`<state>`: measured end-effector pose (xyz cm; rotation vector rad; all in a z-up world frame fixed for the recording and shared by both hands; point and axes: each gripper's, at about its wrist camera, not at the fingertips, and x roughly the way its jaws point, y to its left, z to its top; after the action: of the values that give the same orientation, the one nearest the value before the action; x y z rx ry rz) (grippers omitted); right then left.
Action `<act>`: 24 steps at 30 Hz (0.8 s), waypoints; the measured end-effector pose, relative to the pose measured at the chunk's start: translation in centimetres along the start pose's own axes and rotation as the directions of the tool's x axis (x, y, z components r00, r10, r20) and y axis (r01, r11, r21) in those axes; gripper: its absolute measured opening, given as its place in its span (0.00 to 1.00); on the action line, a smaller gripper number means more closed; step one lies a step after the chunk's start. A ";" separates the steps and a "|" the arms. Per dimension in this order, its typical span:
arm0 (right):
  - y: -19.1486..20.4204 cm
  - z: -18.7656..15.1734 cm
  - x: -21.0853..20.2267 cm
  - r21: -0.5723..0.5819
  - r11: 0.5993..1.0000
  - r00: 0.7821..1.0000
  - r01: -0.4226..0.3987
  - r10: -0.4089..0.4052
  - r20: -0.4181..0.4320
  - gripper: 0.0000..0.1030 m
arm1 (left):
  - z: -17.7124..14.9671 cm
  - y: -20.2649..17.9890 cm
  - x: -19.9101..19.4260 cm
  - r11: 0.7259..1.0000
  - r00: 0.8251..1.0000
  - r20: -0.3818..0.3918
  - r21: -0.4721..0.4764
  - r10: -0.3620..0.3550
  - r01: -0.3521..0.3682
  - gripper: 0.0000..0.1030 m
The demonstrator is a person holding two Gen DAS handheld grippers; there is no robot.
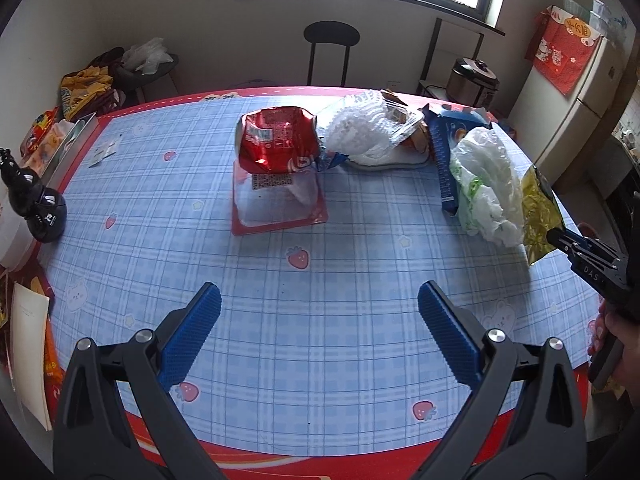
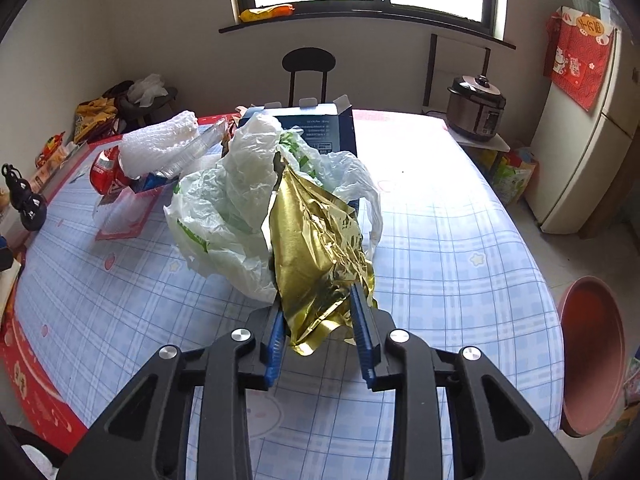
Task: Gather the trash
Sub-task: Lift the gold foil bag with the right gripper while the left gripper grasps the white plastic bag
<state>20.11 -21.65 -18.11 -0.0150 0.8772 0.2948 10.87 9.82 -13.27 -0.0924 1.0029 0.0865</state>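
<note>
Right gripper [image 2: 320, 276]: clenched on a crumpled gold foil wrapper [image 2: 316, 248], which is pinched between the two blue pads at the centre of the right wrist frame; in the left wrist frame the same gripper is seen at the right edge, with the person's hand [image 1: 612, 336] on its handle.
Left gripper [image 1: 320, 308]: released, its blue pads spread wide apart over bare tablecloth in the lower half of the left wrist frame; nothing is seen between them.
Gold foil wrapper: found just beside and partly against a white plastic bag [image 2: 228, 216] with green print, left of centre in the right wrist frame.
Other trash: a dark blue carton [image 2: 320, 128] is seen behind the bag; a red foil snack bag [image 1: 276, 140] is lying on a clear tray with a red rim [image 1: 280, 204] at upper centre of the left wrist frame; white foam netting [image 1: 360, 128] is found to its right.
Table [image 1: 280, 320]: covered with a blue checked cloth with strawberry prints and a red border.
Bin: a pinkish-red round bin [image 2: 592, 356] is seen on the floor at the lower right of the right wrist frame.
Background: a black chair [image 2: 308, 64], a rice cooker [image 2: 476, 108] and a white fridge [image 2: 588, 160] are seen beyond the table.
</note>
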 end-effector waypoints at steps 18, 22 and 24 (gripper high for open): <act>-3.5 -1.9 -5.6 0.182 0.983 0.998 0.000 -0.010 0.058 0.24 | 2.9 -8.9 9.7 0.908 0.896 -0.146 -0.092 -0.419 0.410 0.81; -4.0 -2.7 -5.5 0.203 0.979 0.999 -0.003 -0.005 0.042 0.24 | 2.3 -8.8 14.2 0.799 0.806 -0.178 -0.363 -0.565 0.480 0.81; -4.2 -3.0 -5.4 0.210 0.978 0.999 -0.004 -0.003 0.035 0.24 | 1.9 -8.8 16.1 0.747 0.778 -0.176 -0.468 -0.603 0.473 0.81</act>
<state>15.68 -27.42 -16.40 0.1864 0.8701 0.2009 22.11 1.82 -25.52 -0.8040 1.2345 -0.2789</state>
